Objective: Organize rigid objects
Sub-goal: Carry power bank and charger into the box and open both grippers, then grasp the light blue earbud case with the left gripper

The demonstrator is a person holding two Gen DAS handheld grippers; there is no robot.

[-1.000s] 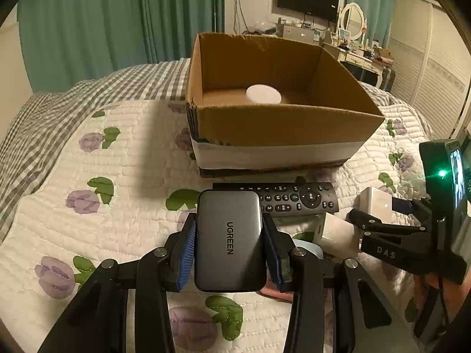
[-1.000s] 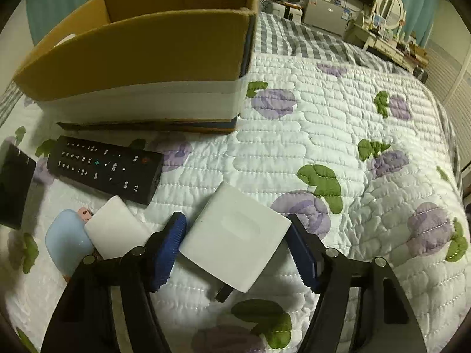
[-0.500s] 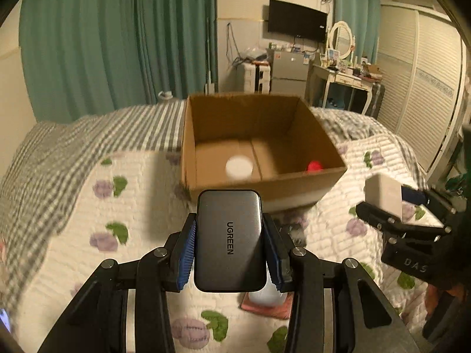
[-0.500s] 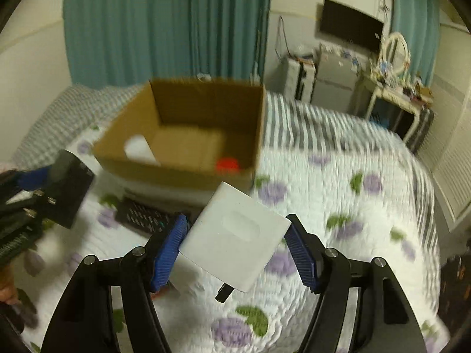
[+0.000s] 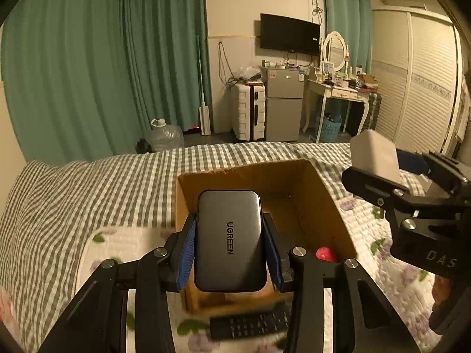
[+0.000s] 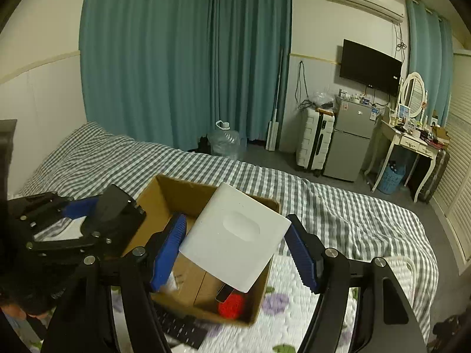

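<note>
Now the left gripper (image 5: 229, 242) is seen raised over the cardboard box (image 5: 323, 206), its jaws closed snugly on the grey UGREEN power bank (image 5: 229, 241), which is pinched upright between the blue pads (image 5: 187, 253). Over at three o'clock in the left wrist view, the right gripper (image 5: 379, 161) is held aloft as well. From the right wrist view, the white square charger (image 6: 234, 236) is gripped corner to corner between the right gripper's partly closed jaws, tilted and suspended above the box opening. Down inside the box, a red ball (image 6: 232, 306) is spotted near its five o'clock corner. A black remote control (image 5: 250, 323) is left lying on the floral quilt (image 5: 391, 279), just in front of the box at six o'clock.
</note>
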